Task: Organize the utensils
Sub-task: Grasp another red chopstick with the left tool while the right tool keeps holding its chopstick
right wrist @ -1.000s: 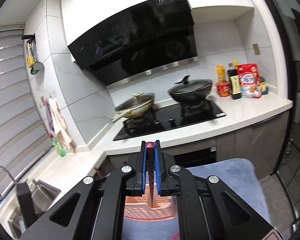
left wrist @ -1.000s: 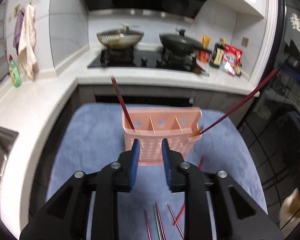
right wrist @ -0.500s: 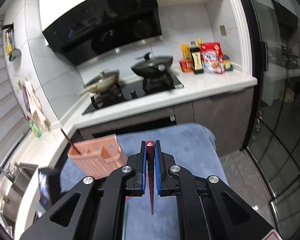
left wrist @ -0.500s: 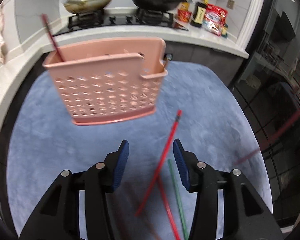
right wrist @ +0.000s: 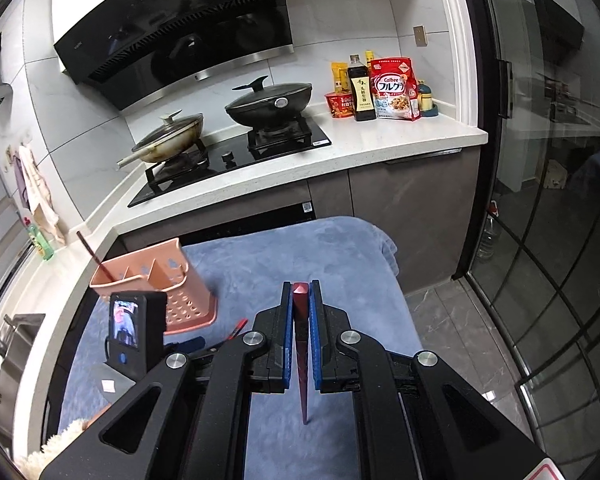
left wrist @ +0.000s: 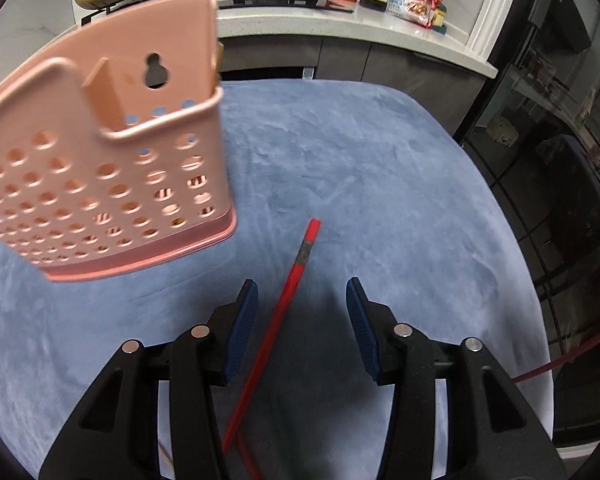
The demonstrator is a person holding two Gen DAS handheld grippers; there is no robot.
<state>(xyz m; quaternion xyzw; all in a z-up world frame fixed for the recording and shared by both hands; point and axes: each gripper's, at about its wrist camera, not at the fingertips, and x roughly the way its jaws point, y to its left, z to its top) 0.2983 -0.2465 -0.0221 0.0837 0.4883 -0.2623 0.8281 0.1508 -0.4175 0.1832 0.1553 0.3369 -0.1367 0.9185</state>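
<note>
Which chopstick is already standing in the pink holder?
The dark red chopstick leaning out of the pink holder's leftmost compartment. The bright red chopstick lies on the blue cloth; another is clamped in the right tool.

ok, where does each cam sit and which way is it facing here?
Left wrist: on the left gripper, angled down at the blue cloth; jaws open, straddling a red chopstick lying on the cloth.
Right wrist: on the right gripper, held higher, facing the stove and counter; jaws shut on a dark red chopstick.
Shared: pink utensil basket, blue cloth, red chopstick, stove, cereal bag. The right view also catches the left gripper's back.
</note>
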